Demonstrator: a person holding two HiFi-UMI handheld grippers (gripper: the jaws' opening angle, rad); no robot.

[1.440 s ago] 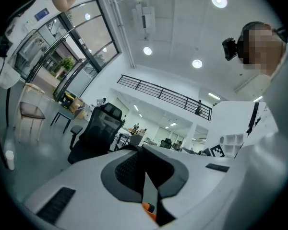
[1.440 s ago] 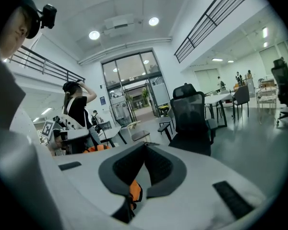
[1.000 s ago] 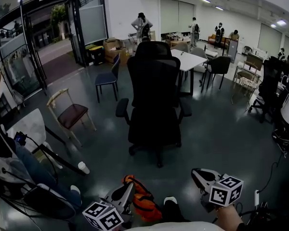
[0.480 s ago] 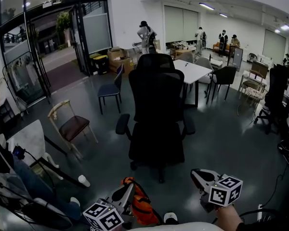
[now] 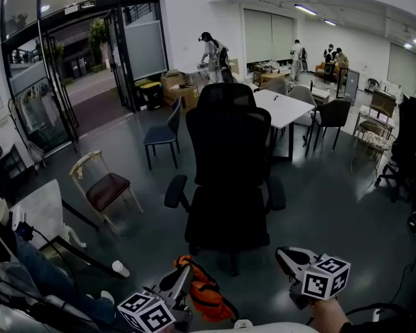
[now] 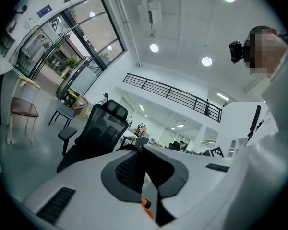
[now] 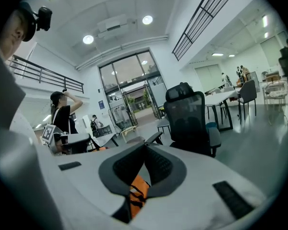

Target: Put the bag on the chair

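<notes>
Head view: a black office chair [image 5: 227,165] stands mid-room on the dark floor [image 5: 333,207], with a wooden chair [image 5: 105,186] to its left and a white table [image 5: 284,106] behind it. At the bottom edge, the left claw [image 5: 187,270] meets the top of the orange bag [image 5: 204,293], well short of the office chair. The right claw [image 5: 283,254] is off to the bag's right, clear of it

Left gripper view: the left claw [image 6: 143,150] is pressed together. A sliver of the orange bag [image 6: 145,203] shows low between its jaws, apparently a pinched strap, though the grip itself is hard to make out. The black office chair [image 6: 98,133] is ahead

Right gripper view: the right claw [image 7: 145,145] has its tips together, pinching nothing. The orange bag [image 7: 137,190] shows through the gap below them, and the black office chair [image 7: 187,121] stands beyond
</notes>
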